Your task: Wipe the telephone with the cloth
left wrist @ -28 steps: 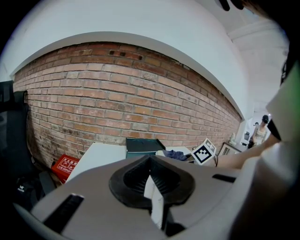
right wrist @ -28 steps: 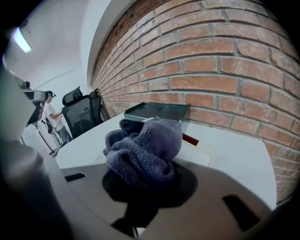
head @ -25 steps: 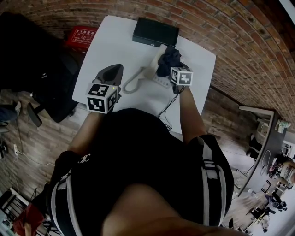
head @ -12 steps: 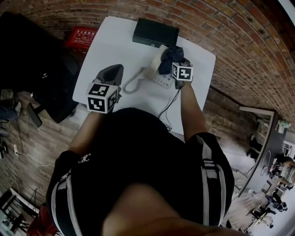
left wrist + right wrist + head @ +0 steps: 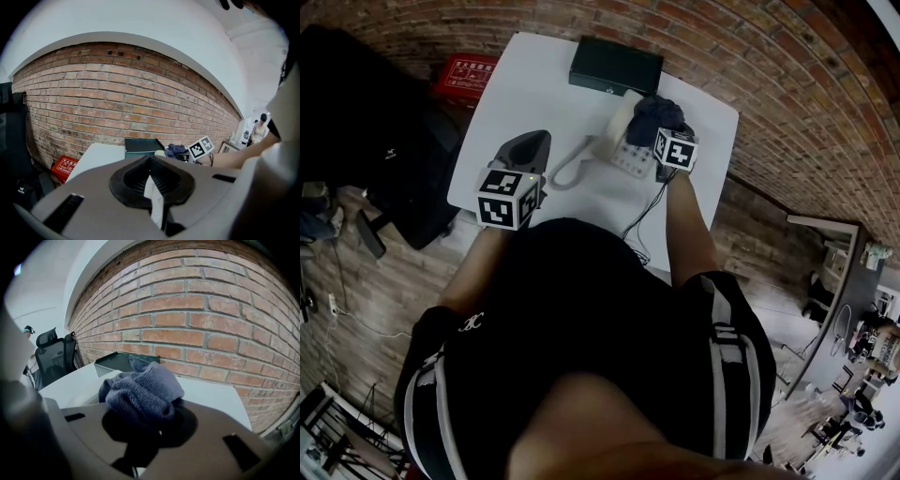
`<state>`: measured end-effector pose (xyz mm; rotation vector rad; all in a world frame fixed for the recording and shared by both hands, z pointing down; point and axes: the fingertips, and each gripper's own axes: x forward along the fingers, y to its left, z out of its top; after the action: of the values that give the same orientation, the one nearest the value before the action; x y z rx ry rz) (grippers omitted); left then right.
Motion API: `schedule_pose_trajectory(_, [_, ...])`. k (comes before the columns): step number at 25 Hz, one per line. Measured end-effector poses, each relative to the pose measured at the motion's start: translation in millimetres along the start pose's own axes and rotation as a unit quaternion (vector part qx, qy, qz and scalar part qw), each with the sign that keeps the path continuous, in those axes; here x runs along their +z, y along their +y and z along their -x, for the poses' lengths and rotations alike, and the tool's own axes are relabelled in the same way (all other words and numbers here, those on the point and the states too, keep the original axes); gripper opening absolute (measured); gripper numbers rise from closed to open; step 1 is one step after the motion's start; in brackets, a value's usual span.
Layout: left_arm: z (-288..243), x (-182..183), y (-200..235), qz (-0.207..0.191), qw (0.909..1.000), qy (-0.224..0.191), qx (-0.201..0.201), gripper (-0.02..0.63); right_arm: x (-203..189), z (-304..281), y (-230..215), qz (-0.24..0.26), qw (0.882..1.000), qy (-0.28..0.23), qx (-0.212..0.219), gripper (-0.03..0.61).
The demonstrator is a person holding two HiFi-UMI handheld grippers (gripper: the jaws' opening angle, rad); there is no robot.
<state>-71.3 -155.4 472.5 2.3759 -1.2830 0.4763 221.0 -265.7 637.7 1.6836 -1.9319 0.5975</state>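
step: wipe under way | R gripper [image 5: 664, 139] clamped on cloth [image 5: 654, 112], over far end of telephone [image 5: 622, 142], table [image 5: 534, 84] 1 o'clock | L gripper [image 5: 525, 155] jaws together, empty, 9 o'clock of telephone | next: likely drag cloth twd 7 o'clock w/ light press

Bare table [image 5: 525, 84] left of telephone [image 5: 626, 150]; dark box [image 5: 616, 66] behind it

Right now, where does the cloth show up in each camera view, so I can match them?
Head view: the cloth is upper centre-right, over the telephone.
Left gripper view: the cloth is small, right of centre, beside a marker cube.
Right gripper view: the cloth is large and central, clamped by the right gripper.
Shared landmark: the dark green box behind it.
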Motion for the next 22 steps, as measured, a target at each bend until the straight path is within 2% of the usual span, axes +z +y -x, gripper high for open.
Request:
schedule_pose_trajectory(8, [0,0,-1,-0.001,1.0,-0.002,-0.003,-0.006,-10,7,-4,-0.029,1.0,0.001,-0.004,0.055])
schedule_pose_trajectory(22, [-4,-1,-9,-0.002,0.9999,0.0,-0.01,-0.006,-20,13,4,-0.009,1.0,0.001,0.005,0.055])
